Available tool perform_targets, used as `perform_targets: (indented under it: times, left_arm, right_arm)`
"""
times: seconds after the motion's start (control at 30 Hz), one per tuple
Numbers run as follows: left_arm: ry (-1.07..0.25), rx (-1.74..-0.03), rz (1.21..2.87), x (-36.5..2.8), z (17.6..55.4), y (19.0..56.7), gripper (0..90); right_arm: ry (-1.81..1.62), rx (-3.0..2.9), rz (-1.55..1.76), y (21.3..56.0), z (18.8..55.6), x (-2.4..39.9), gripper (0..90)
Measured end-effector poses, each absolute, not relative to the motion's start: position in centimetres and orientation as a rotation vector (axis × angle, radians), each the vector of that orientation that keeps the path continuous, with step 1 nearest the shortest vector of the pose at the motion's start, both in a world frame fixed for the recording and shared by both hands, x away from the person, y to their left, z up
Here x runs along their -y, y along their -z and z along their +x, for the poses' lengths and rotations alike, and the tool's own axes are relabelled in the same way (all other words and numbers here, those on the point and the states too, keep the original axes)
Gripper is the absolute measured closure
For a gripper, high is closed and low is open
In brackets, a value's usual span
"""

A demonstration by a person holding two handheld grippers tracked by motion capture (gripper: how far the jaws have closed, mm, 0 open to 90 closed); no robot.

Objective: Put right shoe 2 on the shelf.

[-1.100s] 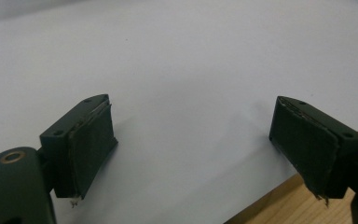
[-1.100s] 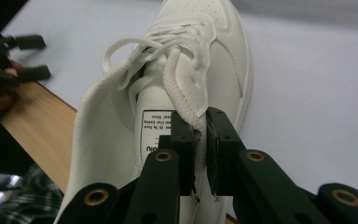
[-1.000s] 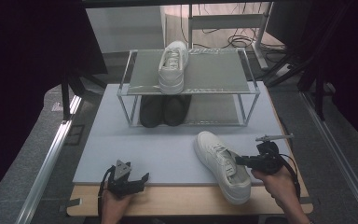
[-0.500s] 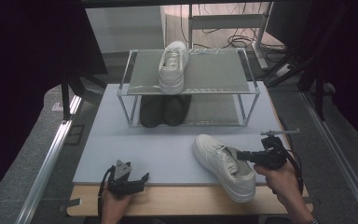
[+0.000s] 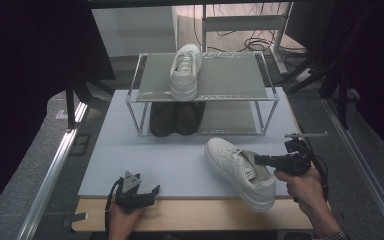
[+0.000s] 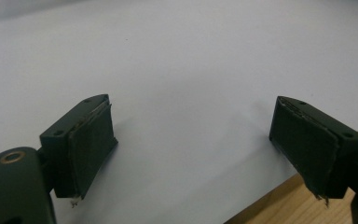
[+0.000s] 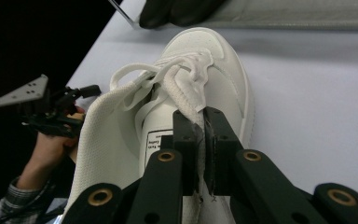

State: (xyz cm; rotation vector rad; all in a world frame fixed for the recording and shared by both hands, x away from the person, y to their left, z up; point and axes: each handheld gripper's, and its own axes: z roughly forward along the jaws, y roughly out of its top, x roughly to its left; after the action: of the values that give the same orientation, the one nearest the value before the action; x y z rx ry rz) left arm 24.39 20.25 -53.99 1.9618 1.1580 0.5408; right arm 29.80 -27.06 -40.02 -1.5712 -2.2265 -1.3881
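From the high view, the white sneaker (image 5: 240,172) lay toe toward 10 o'clock on the pale worktop (image 5: 170,160), its heel near the front edge at 5 o'clock. The right gripper (image 5: 260,160) reached in from 3 o'clock and met the shoe at its collar. The hold looked thin: only a strip of upper was caught, so in my judgement a lift could let the shoe swing toe-down or slip free, and a drop this close to the edge might carry it off the worktop. The two-tier shoe rack (image 5: 202,95) stood at 12 o'clock with a matching white sneaker (image 5: 186,70) on top and a pair of black shoes (image 5: 175,117) below; a swinging toe could knock its frame. The left gripper (image 5: 142,192) rested at 7 o'clock, well apart from the shoe.

In the left gripper view, the jaws stood wide apart over bare worktop, nothing between them.

In the right gripper view, the right gripper (image 7: 201,140) had its jaws pressed together on the sneaker's mesh collar edge, beside the laces (image 7: 168,74), the toe pointing away at 12 o'clock. The fabric pinched was narrow and soft, which I judged likely to fold or pull out under the shoe's weight.
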Motion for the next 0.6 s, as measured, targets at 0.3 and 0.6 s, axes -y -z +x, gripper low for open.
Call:
perform_targets:
  times: [0.3,0.6]
  left_arm:
    - [-0.542,-1.156,1.964,-20.3,24.4,54.0,13.4]
    - [-0.542,-1.155,1.964,-20.3,24.4,54.0,13.4]
  right_arm:
    - [1.432,2.18,-1.558,38.4,30.3,27.2,84.8]
    - [1.493,2.114,-1.546,36.7,31.0,27.5,84.8]
